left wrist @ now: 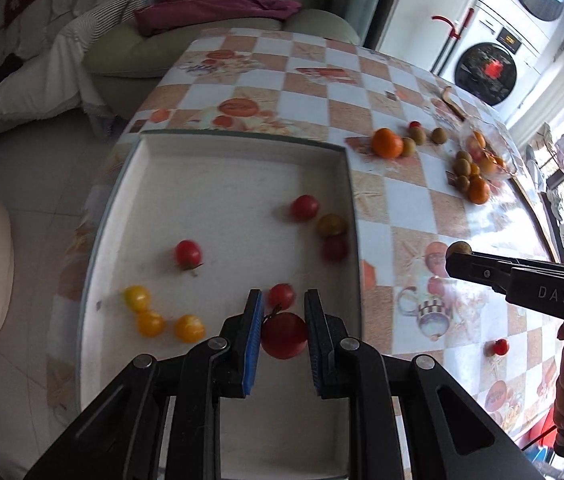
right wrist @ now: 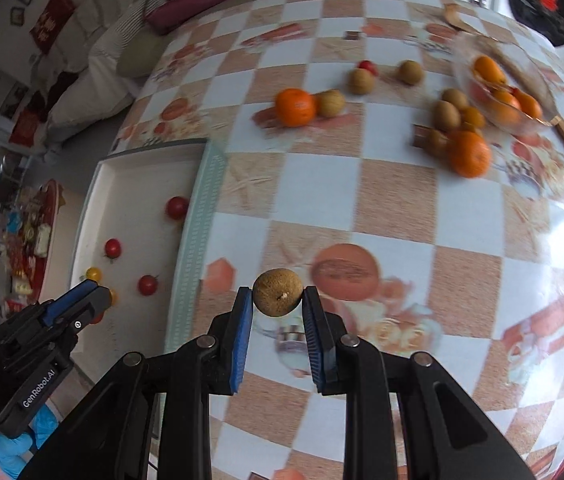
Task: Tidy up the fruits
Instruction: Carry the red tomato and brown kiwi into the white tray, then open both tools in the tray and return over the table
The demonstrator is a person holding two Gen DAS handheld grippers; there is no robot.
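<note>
Both wrist cameras look steeply down along their fingers, the left close over the white tray (left wrist: 242,168), the right over the checkered table (right wrist: 402,208), sharing tray and scattered fruit.

left tool (left wrist: 282,312): tilted down, clamped on a fruit | right tool (right wrist: 278,300): tilted down, likewise gripping

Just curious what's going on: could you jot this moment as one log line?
left gripper: shut on red cherry tomato, over white tray | right gripper: shut on round brown longan, over checked tablecloth
</note>
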